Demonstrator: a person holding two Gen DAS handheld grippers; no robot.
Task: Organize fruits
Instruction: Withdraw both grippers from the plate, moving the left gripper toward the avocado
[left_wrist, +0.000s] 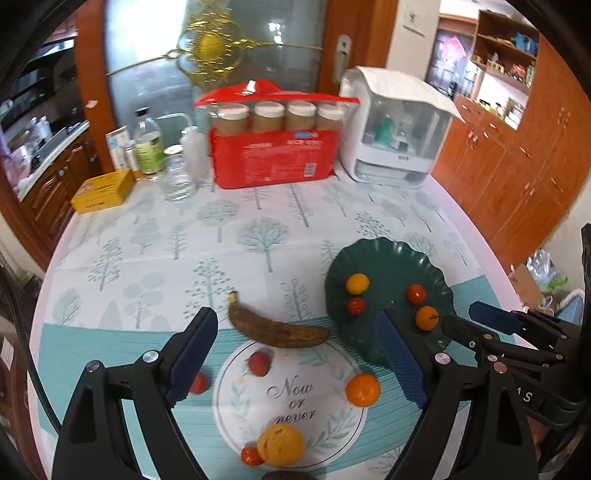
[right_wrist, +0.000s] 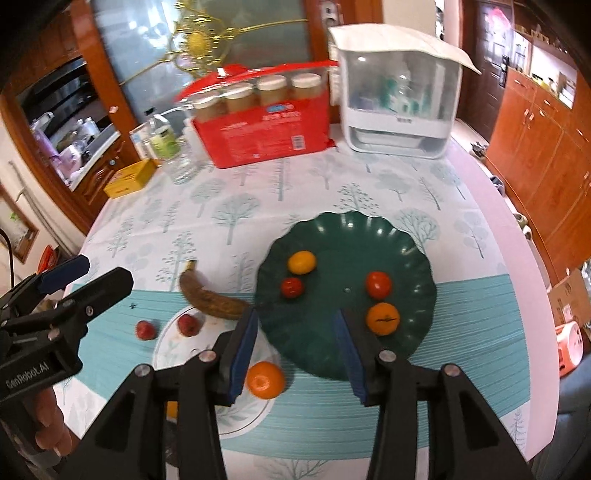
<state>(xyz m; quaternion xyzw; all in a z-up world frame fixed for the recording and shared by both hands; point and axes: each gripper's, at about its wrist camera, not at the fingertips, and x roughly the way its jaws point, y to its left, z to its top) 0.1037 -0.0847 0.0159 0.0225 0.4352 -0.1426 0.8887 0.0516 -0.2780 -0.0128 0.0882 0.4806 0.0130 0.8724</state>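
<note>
A dark green scalloped plate (left_wrist: 388, 258) (right_wrist: 347, 229) holds a yellow citrus (right_wrist: 301, 261), two red tomatoes (right_wrist: 292, 287) (right_wrist: 378, 284) and a small orange (right_wrist: 383, 318). Left of it on the tablecloth lie a brown banana (left_wrist: 277, 330), two strawberries (left_wrist: 259, 363) (left_wrist: 199, 383), an orange (left_wrist: 362, 389), a bigger yellow-orange fruit (left_wrist: 281, 445) and a small tomato (left_wrist: 251, 456). My left gripper (left_wrist: 295, 315) hangs open above the banana, empty. My right gripper (right_wrist: 295, 314) is open over the plate's near rim, holding nothing.
Along the table's far side stand a red pack of jars (left_wrist: 275, 155), a white lidded appliance (left_wrist: 395, 133), a glass jar (left_wrist: 177, 173), bottles and a yellow box (left_wrist: 101, 192). Wooden cabinets line the right. The table's edge curves close on the right.
</note>
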